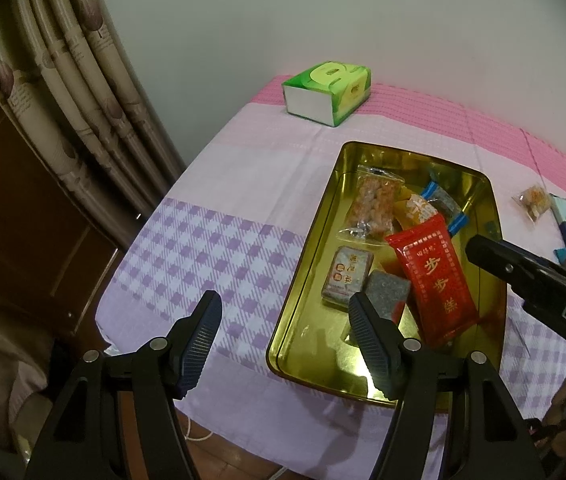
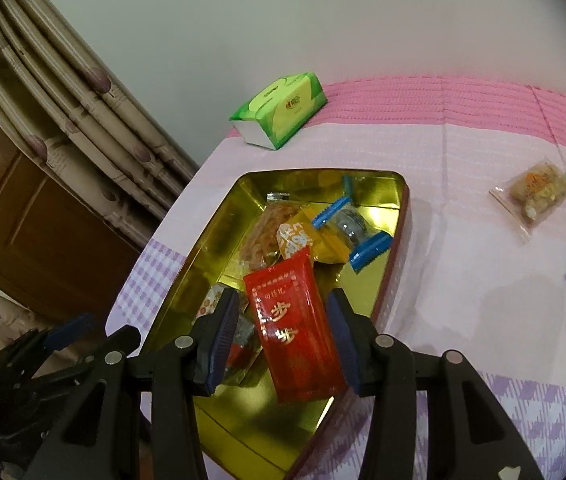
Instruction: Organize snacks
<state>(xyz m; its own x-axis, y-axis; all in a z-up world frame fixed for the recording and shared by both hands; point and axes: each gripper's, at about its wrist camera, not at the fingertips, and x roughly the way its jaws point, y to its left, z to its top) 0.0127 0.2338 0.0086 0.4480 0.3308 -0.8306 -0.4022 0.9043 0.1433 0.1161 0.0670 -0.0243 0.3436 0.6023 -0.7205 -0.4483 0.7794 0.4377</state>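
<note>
Right gripper (image 2: 285,338) hangs spread above the red foil snack packet (image 2: 297,330) in the gold rectangular tin (image 2: 187,272); left gripper (image 1: 285,344) gapes empty beside it

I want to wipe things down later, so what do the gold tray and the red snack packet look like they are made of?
The gold tray looks like thin metal, probably tinplate: its inner walls mirror the snacks and throw bright glare. The red snack packet appears to be glossy plastic or foil film, with shiny highlights, crimped end seams and gold print.

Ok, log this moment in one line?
right tongs: open, straddling red foil snack packet | gold metal tin: holds snacks | left tongs: open
</note>
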